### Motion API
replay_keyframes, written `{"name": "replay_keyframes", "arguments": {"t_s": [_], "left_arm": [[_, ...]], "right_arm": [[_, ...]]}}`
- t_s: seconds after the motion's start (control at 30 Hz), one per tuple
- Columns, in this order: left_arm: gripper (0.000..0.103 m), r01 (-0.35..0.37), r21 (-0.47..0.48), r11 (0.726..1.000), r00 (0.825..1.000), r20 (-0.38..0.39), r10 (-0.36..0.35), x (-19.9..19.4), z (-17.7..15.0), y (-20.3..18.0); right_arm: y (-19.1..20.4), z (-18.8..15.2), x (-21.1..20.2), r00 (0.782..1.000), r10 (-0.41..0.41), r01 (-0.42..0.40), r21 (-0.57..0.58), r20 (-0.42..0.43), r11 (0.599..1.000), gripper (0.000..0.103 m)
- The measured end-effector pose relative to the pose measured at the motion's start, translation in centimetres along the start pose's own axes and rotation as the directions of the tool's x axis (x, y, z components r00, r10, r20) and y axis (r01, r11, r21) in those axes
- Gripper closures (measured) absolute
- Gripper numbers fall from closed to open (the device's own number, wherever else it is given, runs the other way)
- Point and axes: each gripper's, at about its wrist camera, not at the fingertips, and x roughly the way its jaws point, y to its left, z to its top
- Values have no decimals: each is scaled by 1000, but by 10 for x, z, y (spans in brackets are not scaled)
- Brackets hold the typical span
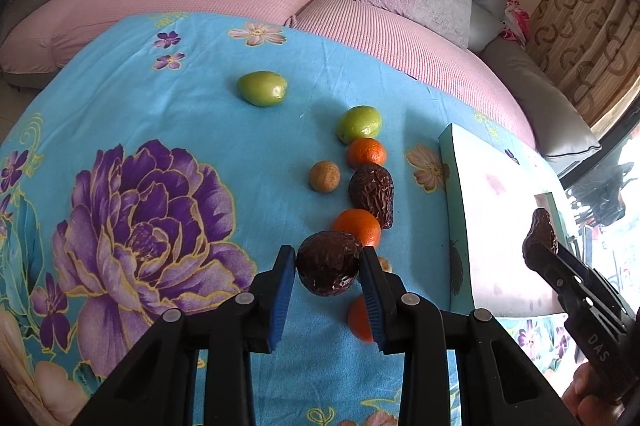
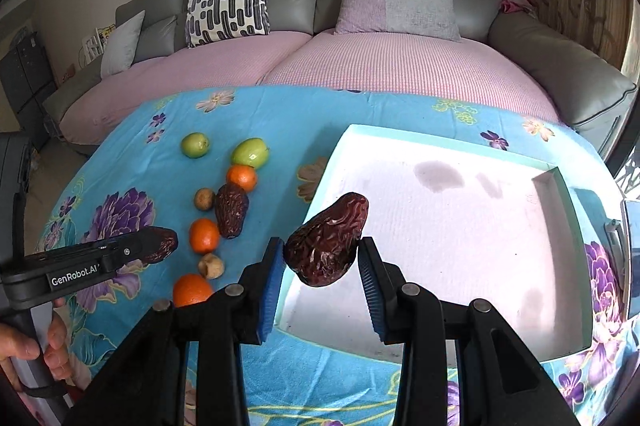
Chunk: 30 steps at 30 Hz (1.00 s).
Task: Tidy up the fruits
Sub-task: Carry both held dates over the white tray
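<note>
My left gripper (image 1: 327,272) is shut on a dark wrinkled date (image 1: 326,262), held just in front of the row of fruit on the blue floral cloth. My right gripper (image 2: 321,252) is shut on a second date (image 2: 326,242), which hangs over the near left edge of the white tray (image 2: 460,226). On the cloth lie two green fruits (image 1: 262,87) (image 1: 358,123), three oranges (image 1: 366,153) (image 1: 358,226) (image 1: 360,320), a third date (image 1: 372,193) and a small brown round fruit (image 1: 324,176). Another small tan fruit (image 2: 211,265) lies between the two nearer oranges.
The tray has a turquoise rim (image 2: 560,181) and fills the table's right side. Beyond the far table edge stands a grey sofa with pink seat covers (image 2: 360,65) and cushions. A person's hand (image 2: 24,350) grips the left gripper's handle.
</note>
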Motion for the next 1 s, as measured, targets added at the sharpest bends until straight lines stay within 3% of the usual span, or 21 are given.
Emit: {"name": "replay_keyframes", "arguments": {"t_s": [0.4, 0.6, 0.77, 1.0], "left_arm": [[68, 64, 150, 987, 998, -26, -60, 24, 29, -106], [68, 50, 245, 968, 998, -50, -39, 47, 26, -160], [68, 49, 300, 953, 997, -69, -30, 63, 16, -190], [68, 33, 318, 948, 997, -74, -10, 84, 5, -206]], "right_arm": [[-90, 18, 3, 992, -122, 126, 145, -34, 981, 64], [-141, 11, 5, 981, -184, 193, 234, -60, 953, 64], [-167, -5, 10, 956, -269, 292, 249, -120, 924, 64], [-183, -14, 18, 953, -257, 293, 281, -160, 914, 64]]}}
